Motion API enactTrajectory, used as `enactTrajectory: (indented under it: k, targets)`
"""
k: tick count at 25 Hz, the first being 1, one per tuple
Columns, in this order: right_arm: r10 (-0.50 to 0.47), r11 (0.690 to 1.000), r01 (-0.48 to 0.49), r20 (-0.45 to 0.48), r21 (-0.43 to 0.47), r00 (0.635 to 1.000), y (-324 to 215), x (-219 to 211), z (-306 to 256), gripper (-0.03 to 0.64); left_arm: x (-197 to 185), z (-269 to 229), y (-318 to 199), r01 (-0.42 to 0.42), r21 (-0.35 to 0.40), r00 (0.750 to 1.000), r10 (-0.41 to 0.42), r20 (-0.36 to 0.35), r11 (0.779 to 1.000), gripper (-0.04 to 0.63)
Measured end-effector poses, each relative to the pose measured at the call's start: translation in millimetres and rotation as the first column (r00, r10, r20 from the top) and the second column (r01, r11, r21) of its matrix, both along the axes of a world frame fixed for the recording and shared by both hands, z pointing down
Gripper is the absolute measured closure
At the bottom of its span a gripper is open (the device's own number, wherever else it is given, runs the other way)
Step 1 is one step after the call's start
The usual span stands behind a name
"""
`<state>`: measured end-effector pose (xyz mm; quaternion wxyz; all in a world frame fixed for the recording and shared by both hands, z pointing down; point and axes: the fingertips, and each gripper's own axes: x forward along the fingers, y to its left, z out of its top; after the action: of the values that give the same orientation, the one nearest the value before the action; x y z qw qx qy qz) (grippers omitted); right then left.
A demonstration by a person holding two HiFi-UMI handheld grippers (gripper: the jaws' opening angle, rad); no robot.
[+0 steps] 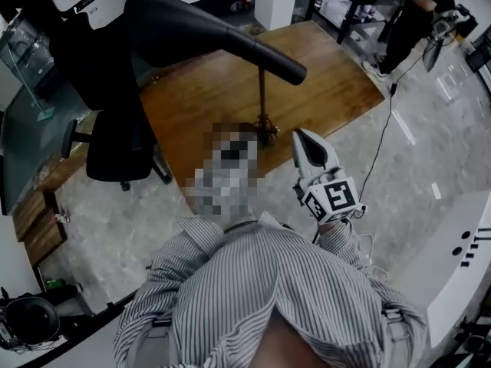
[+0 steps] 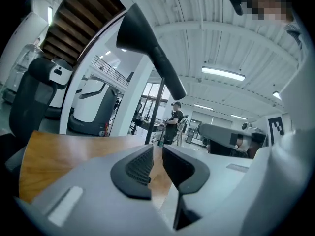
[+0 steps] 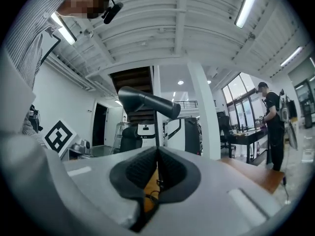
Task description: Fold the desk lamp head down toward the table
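The desk lamp stands on the wooden table (image 1: 207, 90). Its long black head (image 1: 207, 37) juts out high above a thin pole (image 1: 262, 98), and the base (image 1: 267, 133) sits near the table's near edge. My right gripper (image 1: 301, 138) is just right of the base, level, its jaws shut with nothing between them. Its own view shows the lamp head (image 3: 147, 102) straight ahead, above the shut right gripper (image 3: 157, 154). In the left gripper view my left gripper (image 2: 157, 154) is open and empty, low over the table (image 2: 74, 149), with the lamp head (image 2: 147, 48) overhead. A mosaic patch hides it in the head view.
A black office chair (image 1: 115, 129) stands at the table's left side. A black cable (image 1: 383, 129) runs over the marble floor on the right. A person (image 1: 414, 14) stands by a dark desk at the far right. A white counter (image 1: 460, 267) lies at the lower right.
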<state>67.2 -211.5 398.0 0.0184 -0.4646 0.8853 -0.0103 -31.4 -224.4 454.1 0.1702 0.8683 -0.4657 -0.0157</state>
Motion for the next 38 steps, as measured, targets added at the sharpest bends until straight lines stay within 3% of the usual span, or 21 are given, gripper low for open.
enactTrajectory:
  k: [8,13,16,19,20,26,30,38]
  targets:
    - [0.031,0.999,-0.030,-0.074,0.021,0.997,-48.0,0.1,0.5,0.561,11.0,4.7,-67.2,-0.071,0.014,0.995,0.070,0.066,0.997,0.469]
    - [0.041,0.995,-0.017,-0.241,0.101,0.970,-64.5,3.6,-13.3,0.486,24.8,4.0,-84.1,-0.091,0.015,0.994,0.090,0.061,0.996,0.469]
    - [0.072,0.984,-0.001,-0.400,0.176,0.914,-71.3,4.8,-33.1,0.429,33.4,2.6,-92.5,-0.093,0.012,0.994,0.092,0.061,0.996,0.469]
    - [0.120,0.960,0.037,-0.529,0.277,0.840,-74.3,3.4,-54.6,0.414,38.4,2.0,-97.5,-0.091,0.006,0.994,0.091,0.061,0.996,0.490]
    - [0.136,0.950,0.053,-0.561,0.307,0.817,-74.9,2.0,-60.9,0.413,39.5,1.7,-98.0,-0.091,0.006,0.994,0.091,0.064,0.996,0.515]
    - [0.251,0.893,0.117,-0.698,0.434,0.670,-81.4,-7.5,-76.2,0.408,43.0,0.7,-99.0,-0.091,0.011,0.993,0.090,0.072,0.996,0.520]
    - [0.273,0.873,0.156,-0.728,0.463,0.629,-86.2,-16.0,-76.6,0.408,44.2,0.7,-98.8,-0.096,0.008,0.993,0.095,0.071,0.995,0.520]
    - [0.265,0.856,0.216,-0.757,0.470,0.597,-87.6,-15.6,-79.8,0.413,45.9,0.4,-98.3,-0.101,0.019,0.991,0.099,0.092,0.995,0.523]
